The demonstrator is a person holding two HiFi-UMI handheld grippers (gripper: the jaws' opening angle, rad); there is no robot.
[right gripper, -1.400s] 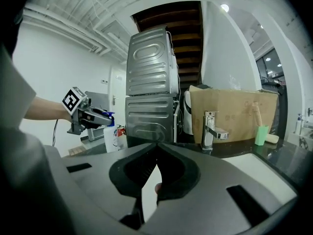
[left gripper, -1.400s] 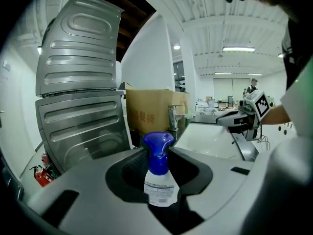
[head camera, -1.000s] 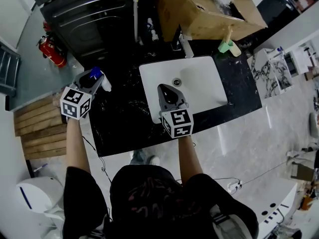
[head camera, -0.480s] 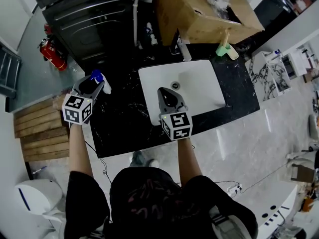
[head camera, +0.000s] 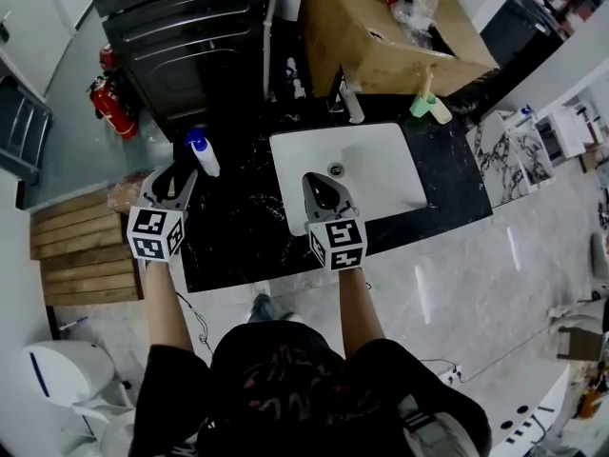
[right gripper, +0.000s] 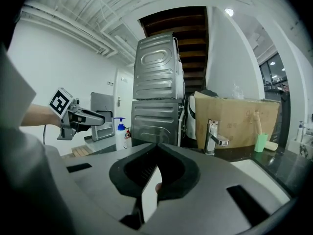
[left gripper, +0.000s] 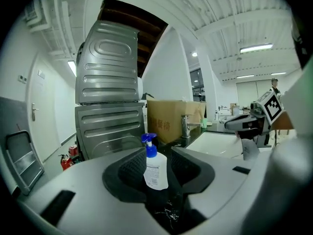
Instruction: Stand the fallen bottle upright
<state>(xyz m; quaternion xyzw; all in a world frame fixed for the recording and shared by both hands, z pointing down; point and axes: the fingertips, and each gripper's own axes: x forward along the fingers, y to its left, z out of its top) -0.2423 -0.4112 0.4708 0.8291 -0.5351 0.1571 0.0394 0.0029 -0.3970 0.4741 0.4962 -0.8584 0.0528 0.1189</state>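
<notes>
A white pump bottle with a blue head stands upright near the left end of the black counter. It also shows in the left gripper view, the bottle a short way ahead of the jaws, and far left in the right gripper view. My left gripper sits just behind the bottle, apart from it; its jaws are closing with nothing between the pads. My right gripper hovers over the white sink, its jaws together and empty.
A faucet stands behind the sink, with a green cup to its right. A big cardboard box fills the back. Stacked steel appliances and a red fire extinguisher are at left.
The left gripper has let go of the bottle and drawn back toward the counter's left edge. The bottle stays standing. The right gripper has hardly shifted.
</notes>
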